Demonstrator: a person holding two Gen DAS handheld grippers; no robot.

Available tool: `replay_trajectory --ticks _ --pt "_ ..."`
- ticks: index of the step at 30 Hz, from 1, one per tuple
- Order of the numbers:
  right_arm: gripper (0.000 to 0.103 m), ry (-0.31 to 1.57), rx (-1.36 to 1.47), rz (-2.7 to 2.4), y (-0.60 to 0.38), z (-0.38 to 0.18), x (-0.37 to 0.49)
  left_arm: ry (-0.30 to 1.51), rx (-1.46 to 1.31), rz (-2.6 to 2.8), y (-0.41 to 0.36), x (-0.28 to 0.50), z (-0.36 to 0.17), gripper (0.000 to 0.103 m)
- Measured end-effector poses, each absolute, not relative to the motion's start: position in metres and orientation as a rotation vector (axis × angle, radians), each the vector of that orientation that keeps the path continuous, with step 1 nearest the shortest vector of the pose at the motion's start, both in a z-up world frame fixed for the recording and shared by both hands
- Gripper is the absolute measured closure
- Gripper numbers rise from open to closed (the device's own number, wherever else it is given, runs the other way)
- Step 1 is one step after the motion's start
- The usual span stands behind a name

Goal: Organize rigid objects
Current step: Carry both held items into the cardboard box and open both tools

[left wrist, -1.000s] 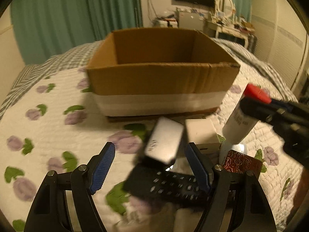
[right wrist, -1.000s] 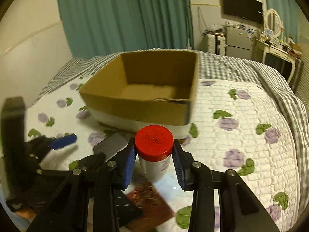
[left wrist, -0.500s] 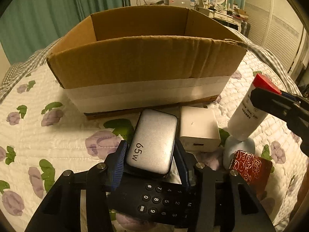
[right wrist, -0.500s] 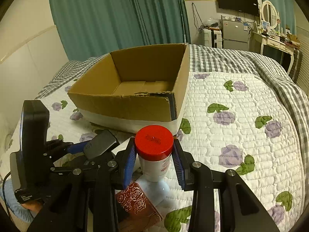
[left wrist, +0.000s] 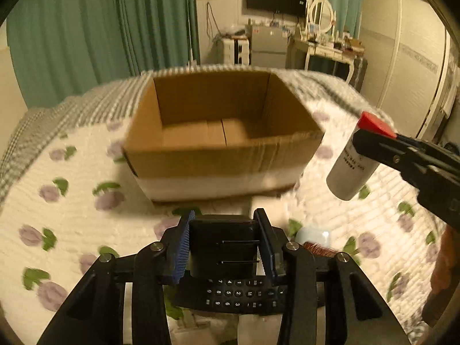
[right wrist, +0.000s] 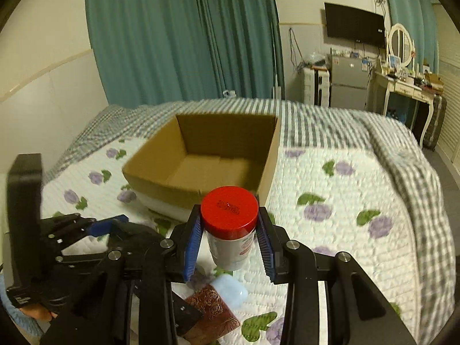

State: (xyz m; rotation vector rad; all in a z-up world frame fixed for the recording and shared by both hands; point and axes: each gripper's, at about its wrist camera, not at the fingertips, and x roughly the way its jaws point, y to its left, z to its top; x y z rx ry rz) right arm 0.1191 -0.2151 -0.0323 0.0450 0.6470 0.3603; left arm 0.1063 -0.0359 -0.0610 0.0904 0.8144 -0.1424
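While the open brown cardboard box (left wrist: 221, 132) at frame centre lay empty, the left gripper (left wrist: 224, 247) clamped a dark rectangular charger (left wrist: 222, 244), the right gripper (right wrist: 230, 244) a red-capped white bottle (right wrist: 228, 224); several items remained on the floral quilt (right wrist: 345, 201).

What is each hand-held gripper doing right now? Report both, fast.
Left hand-held gripper: closed on the dark power bank.
Right hand-held gripper: closed on the red-capped white bottle.

Teal curtains (right wrist: 178, 40), quilted bed (right wrist: 345, 189) (dim light)
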Motion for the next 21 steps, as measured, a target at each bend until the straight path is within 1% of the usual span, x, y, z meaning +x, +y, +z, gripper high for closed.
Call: replay_trajectory --ticks 7,11,15,21 --pt "0.067 0.575 0.009 0.376 -0.207 0.013 0.125 0.683 0.087 -0.172 -0.035 0.116 0.004 0.061" --pt "0.067 0.553 -0.01 0.403 -0.197 0.032 0.142 0.65 0.139 -0.174 -0.037 0.142 0.02 0.061" --pt "0.067 0.544 -0.06 0.395 -0.185 0.032 0.165 0.663 0.165 -0.152 -0.033 0.183 0.013 0.061" --pt "0.067 0.6 -0.068 0.417 -0.172 0.005 0.204 0.725 0.165 -0.138 -0.021 0.228 -0.031 0.061"
